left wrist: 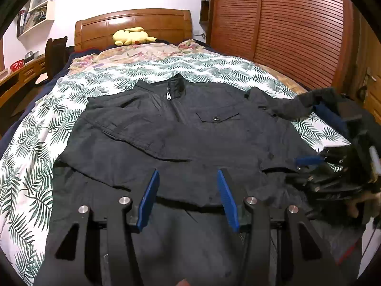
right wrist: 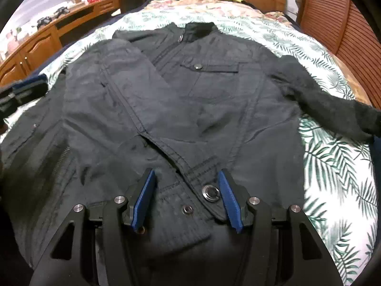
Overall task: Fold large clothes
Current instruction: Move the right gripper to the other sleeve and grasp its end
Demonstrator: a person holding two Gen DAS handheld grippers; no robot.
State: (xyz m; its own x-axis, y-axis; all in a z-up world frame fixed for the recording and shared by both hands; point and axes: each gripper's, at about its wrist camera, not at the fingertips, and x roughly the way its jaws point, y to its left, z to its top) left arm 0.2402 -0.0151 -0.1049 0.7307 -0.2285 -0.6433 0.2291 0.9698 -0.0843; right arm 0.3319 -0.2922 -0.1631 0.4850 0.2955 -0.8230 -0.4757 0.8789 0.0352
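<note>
Now | jacket (right wrist: 166,100) flat on bed (right wrist: 333,166) | both grippers (left wrist: 188,197) (right wrist: 185,197) held apart, empty | right sleeve (right wrist: 321,100) should be laid straight across the jacket

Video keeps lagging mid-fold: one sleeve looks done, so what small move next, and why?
Probably take the right gripper to the spread sleeve and grip its cuff. That sleeve lies out over the leaf-print bedspread, while the other sleeve lies folded across the black jacket. Both grippers are open and hold nothing, the left gripper near the hem.
</note>
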